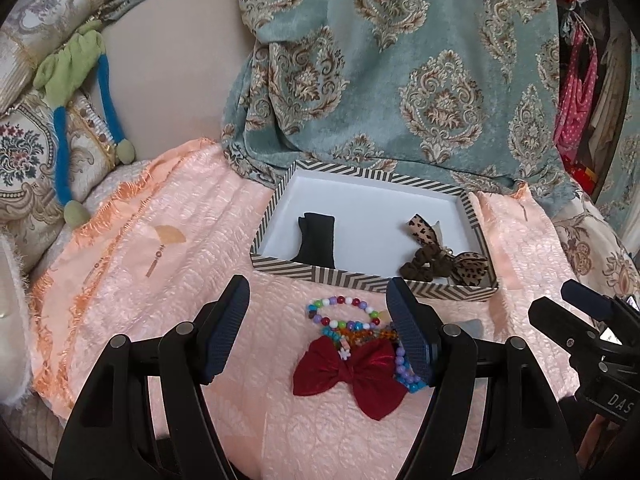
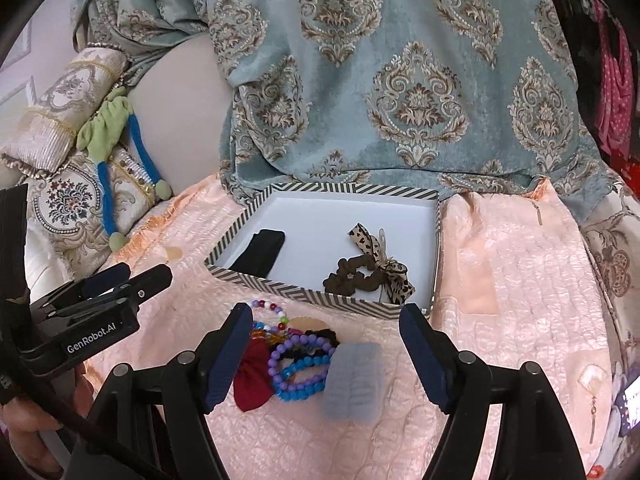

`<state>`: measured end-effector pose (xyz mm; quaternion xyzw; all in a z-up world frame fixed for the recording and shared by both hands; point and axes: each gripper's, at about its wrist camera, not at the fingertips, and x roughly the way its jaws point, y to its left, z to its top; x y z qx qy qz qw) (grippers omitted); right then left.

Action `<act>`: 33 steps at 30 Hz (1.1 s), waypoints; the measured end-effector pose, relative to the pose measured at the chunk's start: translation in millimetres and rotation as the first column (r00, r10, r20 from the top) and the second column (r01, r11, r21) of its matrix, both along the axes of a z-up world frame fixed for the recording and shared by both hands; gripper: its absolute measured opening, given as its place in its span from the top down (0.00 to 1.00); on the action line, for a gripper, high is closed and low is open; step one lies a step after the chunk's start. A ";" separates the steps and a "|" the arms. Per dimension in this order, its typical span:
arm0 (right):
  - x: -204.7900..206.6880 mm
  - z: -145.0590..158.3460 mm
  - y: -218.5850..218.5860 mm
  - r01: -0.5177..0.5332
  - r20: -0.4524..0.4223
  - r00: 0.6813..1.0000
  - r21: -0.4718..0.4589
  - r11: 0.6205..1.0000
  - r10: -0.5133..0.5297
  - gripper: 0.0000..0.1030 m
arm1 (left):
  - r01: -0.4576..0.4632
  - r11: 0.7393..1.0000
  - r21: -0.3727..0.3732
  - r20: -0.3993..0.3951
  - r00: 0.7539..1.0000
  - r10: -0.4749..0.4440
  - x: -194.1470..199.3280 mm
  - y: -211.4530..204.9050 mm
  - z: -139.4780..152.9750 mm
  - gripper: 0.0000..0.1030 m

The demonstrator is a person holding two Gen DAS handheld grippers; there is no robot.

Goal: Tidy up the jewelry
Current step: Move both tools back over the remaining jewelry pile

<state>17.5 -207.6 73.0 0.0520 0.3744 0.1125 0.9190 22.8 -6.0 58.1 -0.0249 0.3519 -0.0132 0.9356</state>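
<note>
We see one peach quilted cloth (image 1: pixel 168 248) spread across the seat, its fringed edge running along the left, with bare fabric left and right of the pile. On it sits one shallow box (image 1: pixel 466 204) with a striped rim, its far wall against the teal patterned drape (image 1: pixel 400 80). Inside we count two things, well apart: one black fabric piece (image 1: pixel 316 240) at the left by the near wall, and one brown scrunchie (image 1: pixel 420 266) with a leopard ribbon at the right corner; the white floor between them lies bare. Just before the box's near wall lies the loose pile: one red bow (image 1: pixel 352 376), one multicoloured bead bracelet (image 1: pixel 344 312), one purple bracelet (image 2: pixel 298 350), one blue bracelet (image 2: pixel 302 384), an amber beaded piece (image 1: pixel 368 334) and one pale blue hair claw (image 2: pixel 352 384). We hold our left gripper (image 1: pixel 316 326) spread wide over the bow, grasping nothing. Our right gripper (image 2: pixel 326 350) is equally wide over the bracelets and claw, also grasping nothing
</note>
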 end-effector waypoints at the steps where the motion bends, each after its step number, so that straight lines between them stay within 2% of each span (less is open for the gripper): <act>1: -3.2 1.6 0.1 -0.001 0.003 1.000 0.001 1.000 0.001 0.29 | 0.002 1.000 0.001 0.004 1.000 -0.002 -3.0 -0.9 1.2 0.31; 13: -28.1 10.5 -1.9 -0.006 0.023 1.000 -0.005 1.000 0.006 0.27 | 0.018 1.000 0.010 0.030 0.999 -0.018 -24.8 -9.8 7.7 0.31; 26: -33.3 9.7 -3.5 -0.008 0.016 1.000 -0.008 1.000 0.009 0.26 | 0.019 1.000 0.014 0.032 0.999 -0.020 -29.6 -11.2 7.1 0.31; 33: -32.8 5.6 -9.0 0.006 0.001 1.000 -0.005 1.000 -0.006 0.26 | 0.014 0.998 -0.062 -0.006 1.000 -0.015 -23.3 7.0 7.7 0.31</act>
